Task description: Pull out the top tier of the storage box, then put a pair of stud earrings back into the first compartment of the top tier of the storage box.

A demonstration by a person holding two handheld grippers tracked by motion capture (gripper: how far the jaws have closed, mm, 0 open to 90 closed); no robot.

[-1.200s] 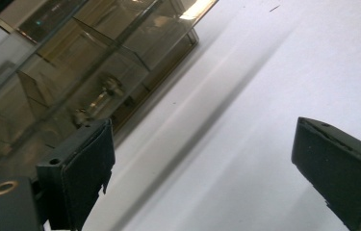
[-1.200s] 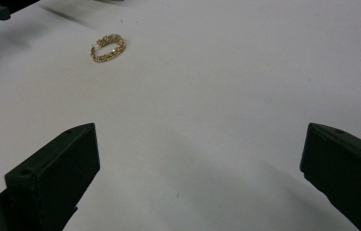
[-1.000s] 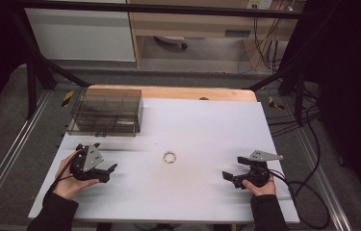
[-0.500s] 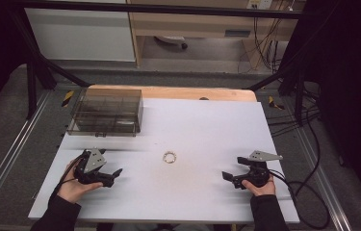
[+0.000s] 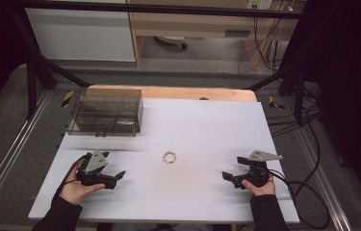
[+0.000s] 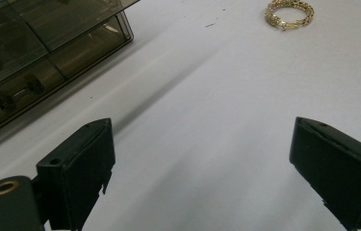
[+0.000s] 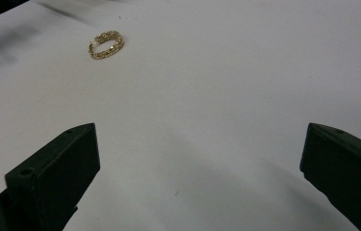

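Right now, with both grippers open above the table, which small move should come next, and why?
Probably ease the left gripper forward toward the gold bracelet. Its jaws stand wide open with nothing between them, and in the left gripper view the bracelet lies ahead on the bare white table, apart from the smoky drawer box. The right gripper is open too, and sits about as far off.

left tongs (image 5: 114,177): jaws wide apart, held low, pointing inward | right tongs (image 5: 230,178): jaws wide apart, held low, pointing inward
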